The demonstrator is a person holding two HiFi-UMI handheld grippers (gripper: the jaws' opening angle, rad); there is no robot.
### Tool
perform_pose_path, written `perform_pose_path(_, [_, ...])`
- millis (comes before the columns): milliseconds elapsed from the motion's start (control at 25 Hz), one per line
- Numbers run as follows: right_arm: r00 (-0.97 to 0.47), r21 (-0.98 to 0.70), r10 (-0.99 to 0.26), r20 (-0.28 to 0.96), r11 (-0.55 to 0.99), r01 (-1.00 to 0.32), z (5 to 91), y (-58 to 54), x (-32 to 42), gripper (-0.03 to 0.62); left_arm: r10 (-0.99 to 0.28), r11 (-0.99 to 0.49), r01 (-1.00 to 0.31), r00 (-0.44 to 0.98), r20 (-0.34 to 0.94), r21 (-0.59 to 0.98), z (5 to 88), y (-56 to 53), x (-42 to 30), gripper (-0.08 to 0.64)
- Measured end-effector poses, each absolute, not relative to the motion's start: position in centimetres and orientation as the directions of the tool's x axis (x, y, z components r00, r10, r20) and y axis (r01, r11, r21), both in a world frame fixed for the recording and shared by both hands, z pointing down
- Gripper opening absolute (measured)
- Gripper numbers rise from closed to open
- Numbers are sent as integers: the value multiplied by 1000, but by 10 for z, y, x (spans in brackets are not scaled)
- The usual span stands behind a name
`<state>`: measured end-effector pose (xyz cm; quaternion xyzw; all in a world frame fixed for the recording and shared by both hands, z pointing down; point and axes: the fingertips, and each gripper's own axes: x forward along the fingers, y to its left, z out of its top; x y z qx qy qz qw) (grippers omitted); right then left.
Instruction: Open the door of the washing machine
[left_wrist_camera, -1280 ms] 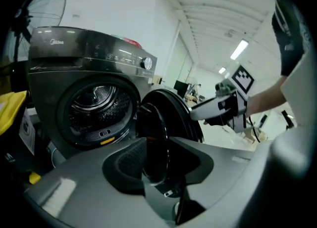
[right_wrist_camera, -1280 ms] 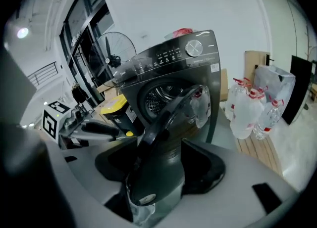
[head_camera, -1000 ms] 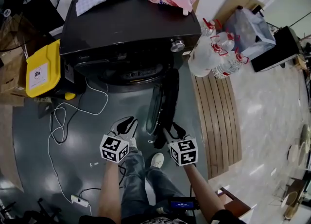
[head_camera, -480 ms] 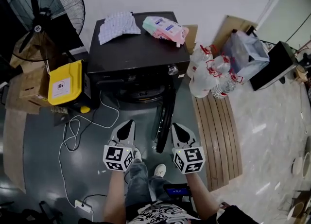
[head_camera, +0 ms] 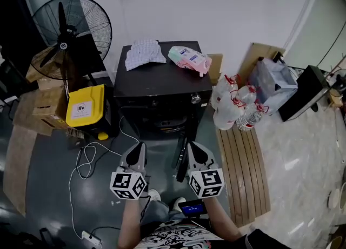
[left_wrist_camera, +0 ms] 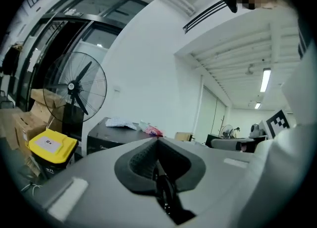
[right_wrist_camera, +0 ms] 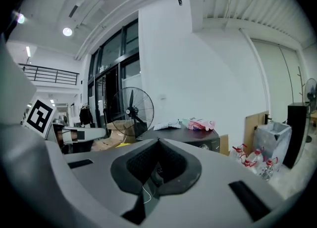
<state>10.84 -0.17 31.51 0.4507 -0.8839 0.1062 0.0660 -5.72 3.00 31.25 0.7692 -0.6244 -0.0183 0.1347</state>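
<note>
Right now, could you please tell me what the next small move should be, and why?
Probably just lower both tongs to rest: the door of the washing machine already stands swung out, edge-on, and the left tongs and right tongs are shut, empty and clear of it.

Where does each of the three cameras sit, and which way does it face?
Head view: on the person's head, steeply down at the black washing machine; left gripper, right gripper, forearms show.
Left gripper view: on that gripper, level along its shut jaws toward the machine.
Right gripper view: same, own shut jaws.
Shared: machine, black pedestal fan.
</note>
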Motion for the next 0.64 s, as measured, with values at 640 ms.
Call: perform_pose_path(640, [-592, -109, -767, 245, 585, -803, 323, 3, 109, 2, -975, -151, -932, 196, 106, 331, 310, 28, -69, 2])
